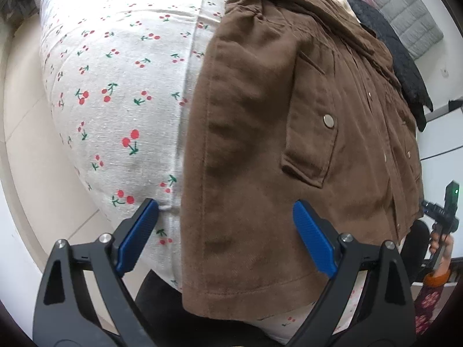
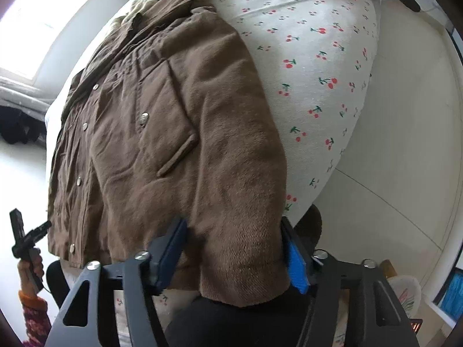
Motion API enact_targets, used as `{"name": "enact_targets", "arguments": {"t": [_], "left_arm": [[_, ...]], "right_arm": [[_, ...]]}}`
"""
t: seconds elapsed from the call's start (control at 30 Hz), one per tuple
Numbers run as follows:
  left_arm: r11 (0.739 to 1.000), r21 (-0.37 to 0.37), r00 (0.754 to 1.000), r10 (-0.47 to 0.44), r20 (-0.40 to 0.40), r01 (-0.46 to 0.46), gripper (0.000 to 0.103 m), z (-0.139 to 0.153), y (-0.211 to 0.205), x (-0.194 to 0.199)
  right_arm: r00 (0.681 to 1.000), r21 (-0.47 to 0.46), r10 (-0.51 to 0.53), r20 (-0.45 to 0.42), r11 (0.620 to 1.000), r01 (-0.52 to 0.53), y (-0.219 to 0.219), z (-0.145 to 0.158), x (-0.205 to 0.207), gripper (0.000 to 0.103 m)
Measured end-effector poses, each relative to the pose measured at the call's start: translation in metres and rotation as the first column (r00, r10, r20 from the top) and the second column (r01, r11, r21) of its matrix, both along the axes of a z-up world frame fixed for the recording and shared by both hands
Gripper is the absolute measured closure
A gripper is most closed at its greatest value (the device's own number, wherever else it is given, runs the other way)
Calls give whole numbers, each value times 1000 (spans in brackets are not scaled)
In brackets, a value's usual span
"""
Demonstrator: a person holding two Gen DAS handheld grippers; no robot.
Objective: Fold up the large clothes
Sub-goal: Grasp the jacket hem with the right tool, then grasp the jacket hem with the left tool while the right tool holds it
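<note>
Brown jacket flat on cherry-print sheet; both claws wide.

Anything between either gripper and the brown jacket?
Nothing visible. The left gripper is open over the brown jacket near its hem edge; the right gripper is open, its jaws straddling the sleeve cuff.

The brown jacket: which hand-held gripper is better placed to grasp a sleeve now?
Right. The right hand-held gripper is open around the brown jacket's sleeve cuff; the left hand-held gripper only hovers above its hem.
</note>
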State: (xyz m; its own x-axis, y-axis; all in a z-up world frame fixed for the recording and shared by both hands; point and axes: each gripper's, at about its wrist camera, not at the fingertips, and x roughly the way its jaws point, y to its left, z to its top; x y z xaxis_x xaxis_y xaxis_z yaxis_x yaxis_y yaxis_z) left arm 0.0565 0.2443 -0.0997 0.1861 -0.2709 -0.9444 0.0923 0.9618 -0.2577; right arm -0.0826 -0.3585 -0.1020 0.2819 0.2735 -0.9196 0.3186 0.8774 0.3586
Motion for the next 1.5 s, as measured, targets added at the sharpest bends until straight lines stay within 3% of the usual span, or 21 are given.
{"name": "enact_targets", "arguments": {"t": [0.2, 0.33, 0.57, 0.67, 0.77, 0.83, 0.93, 1.13, 1.27, 1.5], "left_arm": [[999, -28, 999, 31, -10, -31, 12, 3, 15, 3], [996, -75, 998, 49, -44, -52, 14, -3, 22, 1], [992, -123, 997, -45, -67, 36, 18, 1, 3, -18], [993, -93, 994, -82, -69, 76, 25, 2, -6, -25], [995, -55, 994, -88, -66, 85, 46, 6, -8, -30], [995, -71, 996, -71, -62, 67, 67, 10, -4, -31], [987, -161, 997, -17, -75, 5, 78, 21, 4, -31], [961, -276, 997, 39, 73, -18, 83, 68, 0, -23], [946, -325, 979, 84, 184, -20, 87, 103, -2, -10], [953, -302, 935, 101, 340, 7, 89, 149, -22, 40]], "right_arm": [[1000, -13, 13, 24, 1000, -13, 2, 10, -2, 71], [999, 49, -11, 33, 999, 10, -6, 12, -3, 72], [998, 133, -60, -17, 989, 62, -23, -7, -4, 66], [999, 127, -46, -24, 991, 49, -22, -11, -1, 65], [1000, 95, -16, -12, 995, 17, -14, -8, 0, 70], [1000, 90, -6, 7, 996, 5, -11, -4, -1, 81], [997, 106, -15, 71, 994, 7, -10, 10, -6, 89], [961, 119, -20, 277, 993, -14, -7, 66, -4, 92], [924, 33, 9, 382, 999, -23, 4, 111, 16, 92], [883, -32, 17, 469, 999, -3, 7, 161, 67, 93]]}}
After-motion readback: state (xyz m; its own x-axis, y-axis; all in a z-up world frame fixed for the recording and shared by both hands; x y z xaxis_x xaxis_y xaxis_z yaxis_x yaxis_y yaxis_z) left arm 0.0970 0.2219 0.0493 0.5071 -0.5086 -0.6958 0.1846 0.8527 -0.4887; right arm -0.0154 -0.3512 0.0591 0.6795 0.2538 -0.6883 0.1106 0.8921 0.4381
